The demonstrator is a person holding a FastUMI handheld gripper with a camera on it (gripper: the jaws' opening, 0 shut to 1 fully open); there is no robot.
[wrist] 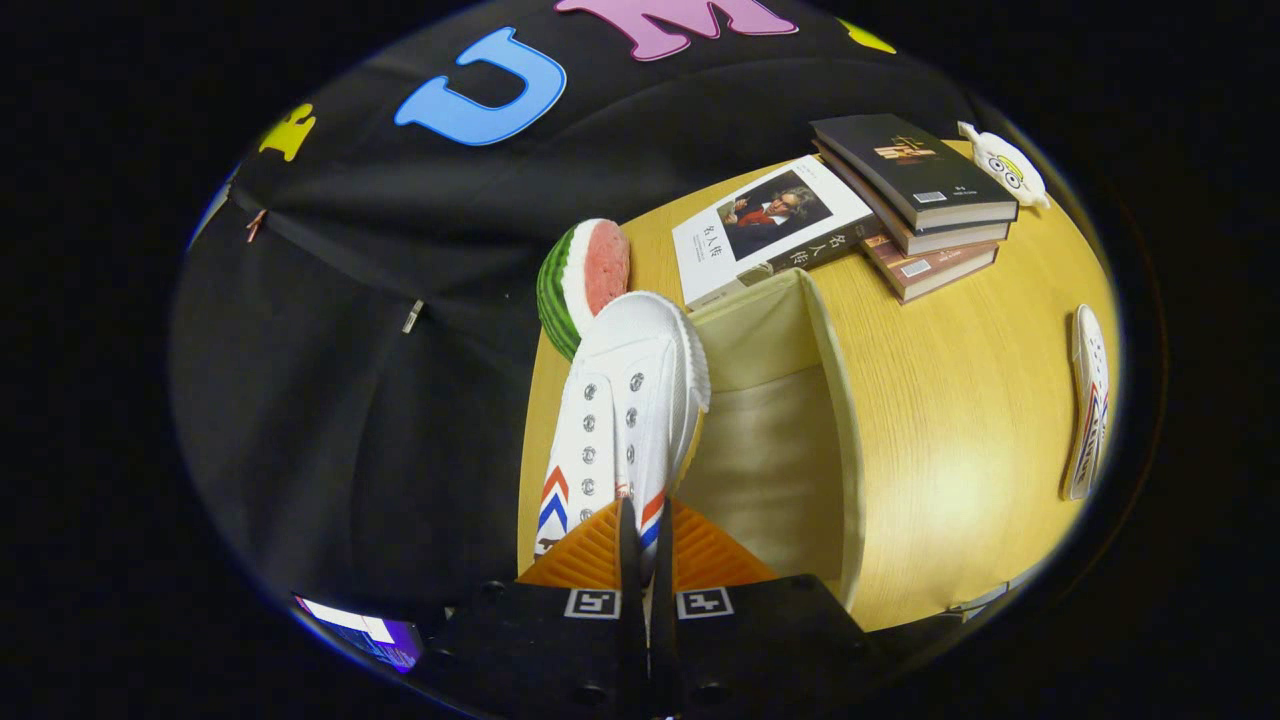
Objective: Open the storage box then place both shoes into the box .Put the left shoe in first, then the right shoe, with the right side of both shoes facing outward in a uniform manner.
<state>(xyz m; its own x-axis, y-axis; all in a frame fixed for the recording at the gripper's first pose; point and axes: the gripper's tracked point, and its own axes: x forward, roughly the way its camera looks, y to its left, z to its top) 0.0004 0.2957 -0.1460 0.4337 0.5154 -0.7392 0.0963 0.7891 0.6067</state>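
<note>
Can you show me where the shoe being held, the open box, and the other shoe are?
Held shoe [625, 400]: gripper view, laced top; the fingers [645, 560] pinch its heel.
Storage box [835, 400]: gripper view, right wall.
Other shoe [1090, 400]: gripper view, side, lying on the table.

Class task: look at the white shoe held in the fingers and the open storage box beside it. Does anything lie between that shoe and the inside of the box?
Nothing visible does. The fingers grip the white shoe right at the rim of the open storage box, whose visible inside looks empty.
</note>
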